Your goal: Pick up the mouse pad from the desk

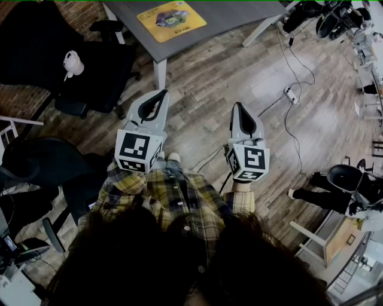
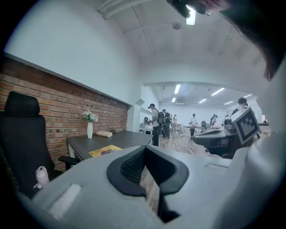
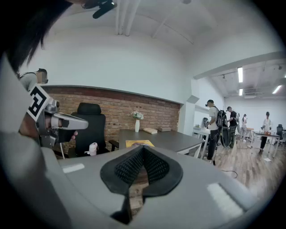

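The yellow mouse pad [image 1: 172, 20], judged thin, light and floppy, is best pinched at its near edge; left tongs [image 1: 163, 92] and right tongs [image 1: 237, 105] are closed, empty.

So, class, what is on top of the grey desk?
On the desk lie a yellow mouse pad, a white vase of flowers and a flat beige thing. The surface under the pad is covered.

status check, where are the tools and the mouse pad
Left tool and right tool shut, both empty. Mouse pad flat on desk, untouched. Black chair left of desk, not between.
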